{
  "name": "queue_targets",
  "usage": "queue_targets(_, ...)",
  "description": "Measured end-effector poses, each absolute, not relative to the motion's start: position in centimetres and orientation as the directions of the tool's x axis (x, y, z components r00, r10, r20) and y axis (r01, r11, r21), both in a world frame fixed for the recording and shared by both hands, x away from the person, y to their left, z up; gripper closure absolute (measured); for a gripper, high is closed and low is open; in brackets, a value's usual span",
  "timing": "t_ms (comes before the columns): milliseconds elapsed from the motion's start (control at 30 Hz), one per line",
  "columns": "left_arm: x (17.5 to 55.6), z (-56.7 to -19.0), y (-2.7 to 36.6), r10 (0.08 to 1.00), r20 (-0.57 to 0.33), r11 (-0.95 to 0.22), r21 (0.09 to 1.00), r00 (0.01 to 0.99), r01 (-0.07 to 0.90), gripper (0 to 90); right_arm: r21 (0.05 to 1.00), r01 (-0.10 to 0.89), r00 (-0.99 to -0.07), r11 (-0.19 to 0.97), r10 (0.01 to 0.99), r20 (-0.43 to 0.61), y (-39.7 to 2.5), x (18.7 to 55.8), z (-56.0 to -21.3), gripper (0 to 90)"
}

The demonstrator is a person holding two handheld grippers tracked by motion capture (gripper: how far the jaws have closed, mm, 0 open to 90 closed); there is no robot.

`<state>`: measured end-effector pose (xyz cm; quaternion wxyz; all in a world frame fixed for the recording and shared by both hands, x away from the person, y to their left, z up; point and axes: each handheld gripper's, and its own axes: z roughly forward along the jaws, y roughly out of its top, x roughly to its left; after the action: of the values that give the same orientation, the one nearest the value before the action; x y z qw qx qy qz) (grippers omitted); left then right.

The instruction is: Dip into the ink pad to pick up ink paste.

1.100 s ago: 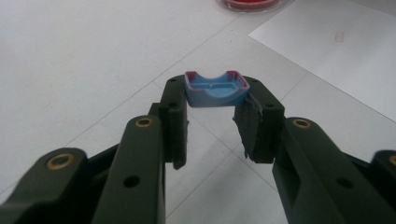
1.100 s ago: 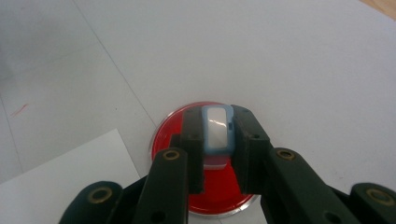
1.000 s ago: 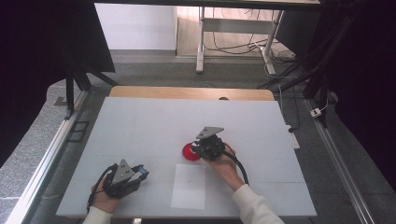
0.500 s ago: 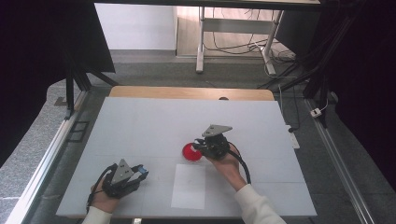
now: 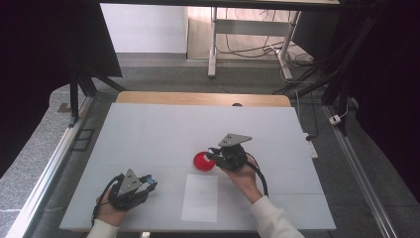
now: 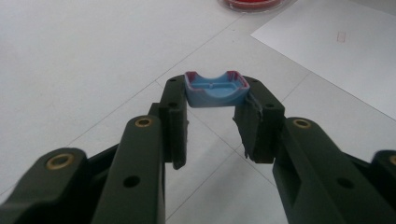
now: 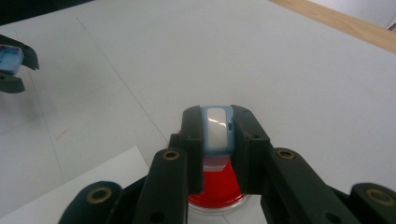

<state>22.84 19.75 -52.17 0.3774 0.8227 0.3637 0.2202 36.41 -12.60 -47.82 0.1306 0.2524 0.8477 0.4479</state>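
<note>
Gripping blue pcs: left gripper (image 6: 214, 122) on tray-shaped piece (image 6: 215, 88), right gripper (image 7: 217, 144) on capped piece (image 7: 217, 127) over red dish (image 5: 203, 161); no legible text.

High view looked forward and down from above the near edge of the counter (image 5: 148, 129), taking in its whole top. Left gripper view sat low and close, facing the red dish (image 6: 254, 3) and paper (image 6: 336, 51). Right gripper view hung just over that dish (image 7: 219, 186); both shared it.

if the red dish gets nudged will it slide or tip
The red dish looks flat, low and round, so it would probably slide on the smooth table rather than tip. Its clear rim suggests thin plastic, likely light and easy to shove.
</note>
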Motion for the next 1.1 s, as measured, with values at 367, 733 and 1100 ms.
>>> queue_targets(367, 22.8, -52.2, 19.8, 0.765, 0.084, -0.447, 0.783, 0.638, 0.433, 64.5, 0.841, 0.313, -0.843, 0.442, 0.537, 0.031, -13.8, 35.8, -47.2, 75.2)
queue_targets(733, 22.9, -52.2, 19.8, 0.764, 0.082, -0.447, 0.783, 0.64, 0.433, 64.5, 0.846, 0.319, -0.845, 0.428, 0.533, 0.049, -15.0, 34.8, -46.9, 75.2)
queue_targets(1100, 22.9, -52.2, 19.9, 0.765, 0.081, -0.446, 0.782, 0.639, 0.435, 64.5, 0.859, 0.285, -0.863, 0.426, 0.505, 0.037, -15.2, 33.5, -46.2, 75.2)
